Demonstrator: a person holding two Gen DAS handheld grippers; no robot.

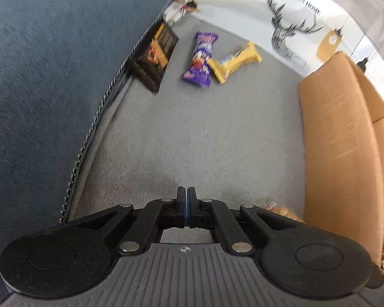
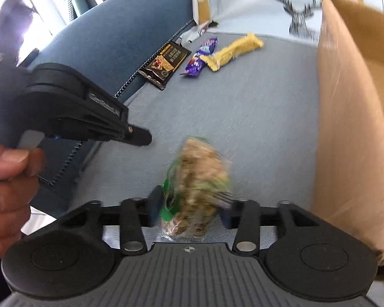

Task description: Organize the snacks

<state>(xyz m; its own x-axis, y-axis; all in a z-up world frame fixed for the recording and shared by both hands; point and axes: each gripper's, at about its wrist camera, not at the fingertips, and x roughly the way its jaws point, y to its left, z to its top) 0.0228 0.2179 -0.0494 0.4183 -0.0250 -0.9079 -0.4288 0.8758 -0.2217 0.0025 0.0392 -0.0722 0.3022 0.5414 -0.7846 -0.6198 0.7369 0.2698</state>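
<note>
My right gripper is open, its fingers standing apart on either side of a blurred clear bag of granola-like snack with green print; the pads do not seem to press on it. It hangs over the grey seat cushion, close to the cardboard box. My left gripper is shut and empty, and its tip shows at the left in the right wrist view. Farther off lie a black snack bar pack, a purple wrapper and a yellow wrapper.
A blue backrest cushion with a zip edge runs along the left. The open cardboard box stands at the right on the grey seat. A person's hand holds the left gripper's handle. White packaging lies beyond the snacks.
</note>
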